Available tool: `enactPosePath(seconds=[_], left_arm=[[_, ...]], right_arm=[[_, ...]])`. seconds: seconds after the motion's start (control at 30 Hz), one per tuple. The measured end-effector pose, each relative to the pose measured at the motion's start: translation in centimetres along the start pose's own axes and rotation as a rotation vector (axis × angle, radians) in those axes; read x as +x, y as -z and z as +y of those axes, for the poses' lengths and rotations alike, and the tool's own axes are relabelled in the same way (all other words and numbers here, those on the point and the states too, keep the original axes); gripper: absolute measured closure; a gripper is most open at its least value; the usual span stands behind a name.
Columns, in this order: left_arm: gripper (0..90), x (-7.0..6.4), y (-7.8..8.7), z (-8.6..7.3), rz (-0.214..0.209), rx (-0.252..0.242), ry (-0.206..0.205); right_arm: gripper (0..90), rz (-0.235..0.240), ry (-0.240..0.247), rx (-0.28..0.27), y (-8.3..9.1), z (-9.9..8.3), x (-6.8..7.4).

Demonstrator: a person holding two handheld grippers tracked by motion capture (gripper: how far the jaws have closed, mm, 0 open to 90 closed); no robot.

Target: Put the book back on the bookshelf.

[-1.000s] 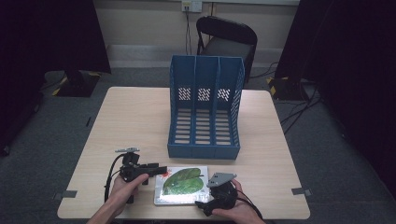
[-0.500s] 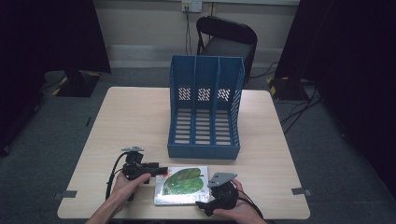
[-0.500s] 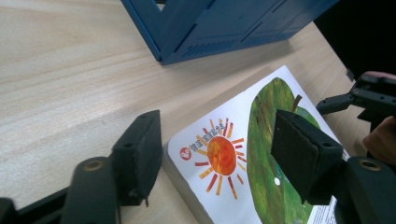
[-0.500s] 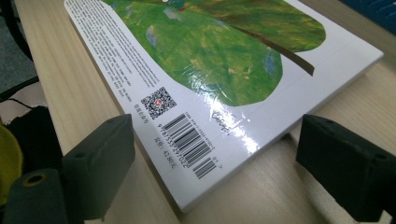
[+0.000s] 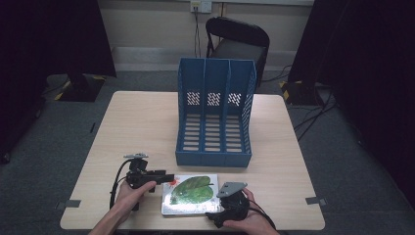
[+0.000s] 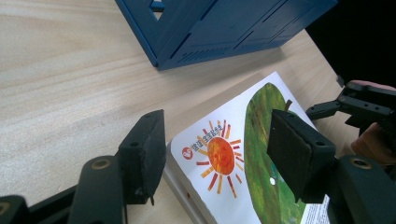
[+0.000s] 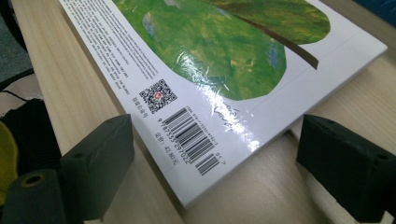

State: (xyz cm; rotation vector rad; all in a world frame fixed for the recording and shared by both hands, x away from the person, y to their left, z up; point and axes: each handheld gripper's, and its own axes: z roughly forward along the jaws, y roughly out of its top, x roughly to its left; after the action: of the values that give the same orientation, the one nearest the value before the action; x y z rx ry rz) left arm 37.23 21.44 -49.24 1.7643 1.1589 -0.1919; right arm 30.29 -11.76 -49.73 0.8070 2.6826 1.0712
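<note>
Lying flat between left gripper [image 5: 169, 177] and right gripper [image 5: 211, 216]: book [image 5: 192, 194], long axis running gripper to gripper. Both standing open, straddling opposite corners.

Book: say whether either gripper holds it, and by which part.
Nothing is held. The book lies flat on the table. The left gripper is open at its sun corner, the right gripper open at its barcode corner.
</note>
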Motion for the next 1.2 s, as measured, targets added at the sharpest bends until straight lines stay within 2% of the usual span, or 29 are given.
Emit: enactPosePath(seconds=[0.27,0.33,0.4,0.6,0.73,0.93,1.0,1.1,1.2], left_arm=[[36.0,-0.15,0.31,0.04,-0.021,-0.012,0.004],[36.7,-0.23,0.38,0.04,-0.031,-0.016,0.008],[36.9,-0.27,0.45,0.01,-0.034,-0.010,-0.005],[36.7,-0.26,0.57,-0.05,-0.048,-0.023,0.023],[36.6,-0.25,0.59,-0.03,-0.048,-0.025,0.025],[37.2,-0.56,0.66,-0.01,-0.035,-0.027,-0.001],[37.4,-0.62,0.73,0.02,-0.048,-0.031,0.009],[37.4,-0.58,0.65,-0.03,-0.038,-0.029,0.000],[36.5,-0.52,0.41,-0.07,-0.036,-0.024,0.008]], right_arm=[[9.6,0.006,-0.005,-0.004,0.10,0.08,-0.08],[11.0,0.005,-0.002,-0.021,0.29,0.15,-0.06],[10.6,0.004,-0.001,-0.036,0.37,0.25,-0.03],[8.0,-0.005,0.004,-0.039,0.19,0.26,0.07],[7.1,-0.014,0.015,-0.038,0.09,0.20,0.23],[7.8,-0.009,0.014,-0.042,0.17,0.33,0.16],[9.4,-0.009,0.004,-0.063,0.33,0.50,0.14],[10.0,-0.010,0.015,-0.071,0.43,0.55,0.24],[9.6,-0.017,0.025,-0.073,0.38,0.59,0.36]])
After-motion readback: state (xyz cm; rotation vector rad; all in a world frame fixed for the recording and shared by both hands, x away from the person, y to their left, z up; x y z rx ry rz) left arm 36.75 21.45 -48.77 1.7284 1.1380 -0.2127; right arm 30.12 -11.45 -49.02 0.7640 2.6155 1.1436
